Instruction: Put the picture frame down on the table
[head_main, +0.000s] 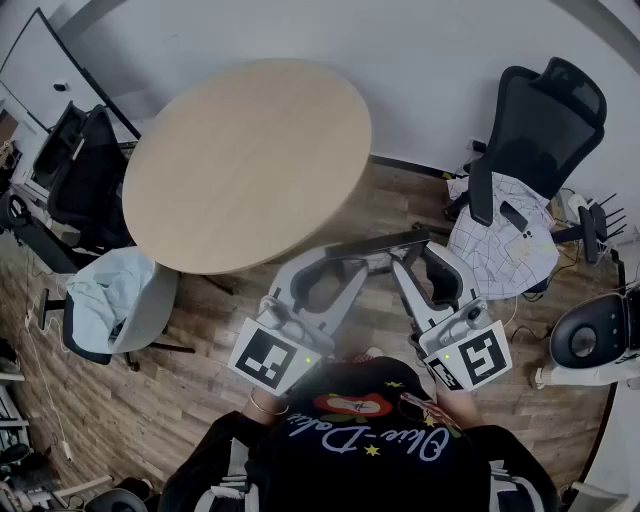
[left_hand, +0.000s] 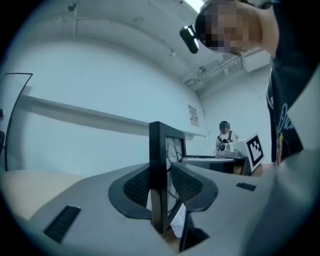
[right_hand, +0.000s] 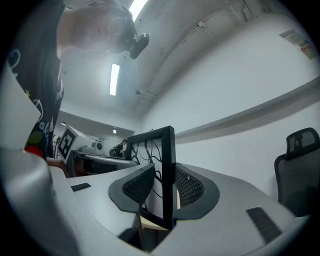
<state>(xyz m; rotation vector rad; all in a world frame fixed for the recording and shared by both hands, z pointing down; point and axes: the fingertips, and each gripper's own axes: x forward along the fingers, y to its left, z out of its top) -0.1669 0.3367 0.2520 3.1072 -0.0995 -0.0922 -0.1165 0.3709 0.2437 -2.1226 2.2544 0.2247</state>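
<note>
Picture frame (head_main: 375, 244) is held upright in the air, left gripper (head_main: 338, 262) clamped on one end, right gripper (head_main: 417, 253) on the other, long axis spanning them, desk (head_main: 250, 160) ahead-left, nearer the left gripper.

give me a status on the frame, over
Both jaws shut: left gripper and right gripper clamp the picture frame at opposite edges. Frame upright, in the air, short of the table. Nothing on the tabletop in the way.
</note>
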